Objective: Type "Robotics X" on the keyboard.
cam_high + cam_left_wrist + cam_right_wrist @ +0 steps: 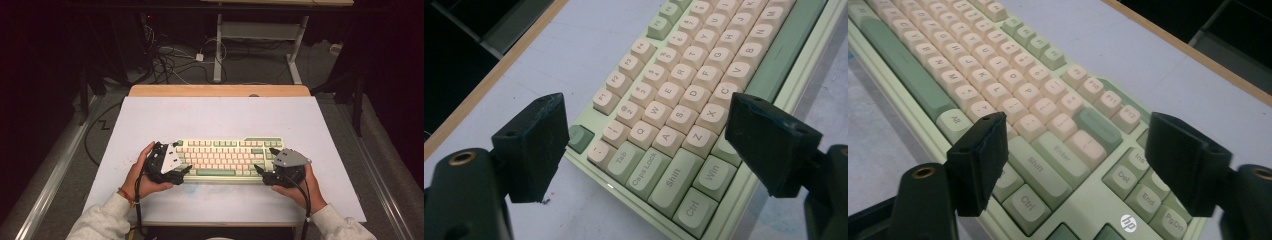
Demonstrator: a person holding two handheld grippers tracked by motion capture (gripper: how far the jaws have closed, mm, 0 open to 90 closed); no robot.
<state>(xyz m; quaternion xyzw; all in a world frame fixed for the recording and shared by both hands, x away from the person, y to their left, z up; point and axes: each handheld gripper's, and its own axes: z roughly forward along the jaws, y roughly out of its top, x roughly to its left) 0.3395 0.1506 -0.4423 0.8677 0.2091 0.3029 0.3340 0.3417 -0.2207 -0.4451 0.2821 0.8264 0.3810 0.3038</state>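
A pale green keyboard [227, 159] with cream and green keys lies flat near the front of the white table top. My left gripper [181, 158] is at its left end, held in a person's hand. In the left gripper view the keyboard [684, 75] runs between the wide-apart jaws of that gripper [646, 107], and neither pad presses on it. My right gripper [265, 160] is at the right end. Its own view shows the keyboard [973, 55] with the gripper [1078, 122] open over the Enter and Shift keys, touching nothing.
The white table top [215, 115] stretches bare behind the keyboard to a wooden far edge [220, 90]. Beyond it, cables [170, 60] lie on the floor beside a white desk frame [218, 50]. Grey sleeves come in from the bottom corners.
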